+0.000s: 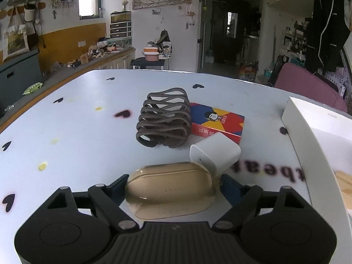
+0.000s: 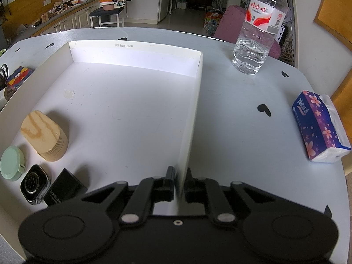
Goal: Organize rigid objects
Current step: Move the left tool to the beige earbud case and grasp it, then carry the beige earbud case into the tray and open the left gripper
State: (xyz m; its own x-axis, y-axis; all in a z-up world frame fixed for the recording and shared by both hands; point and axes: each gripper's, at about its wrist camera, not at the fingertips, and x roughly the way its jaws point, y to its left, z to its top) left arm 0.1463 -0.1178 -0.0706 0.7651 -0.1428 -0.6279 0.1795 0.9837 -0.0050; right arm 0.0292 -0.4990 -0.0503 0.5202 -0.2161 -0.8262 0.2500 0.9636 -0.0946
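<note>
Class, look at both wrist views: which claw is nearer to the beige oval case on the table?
Left. The left claw straddles the beige oval case, one finger on each side. The right claw is away at the white box, clamped on its side wall.

A glossy beige oval earbud case (image 1: 170, 190) lies flat on the pale table, with a white cube charger (image 1: 214, 154) tilted against its far right end.

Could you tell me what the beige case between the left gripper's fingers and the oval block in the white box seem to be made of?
Beige case: probably glossy plastic; it shows smooth reflections and a lid seam. Oval block: unfinished layered wood, likely plywood, with grain on top and stacked plies at the side.
</note>
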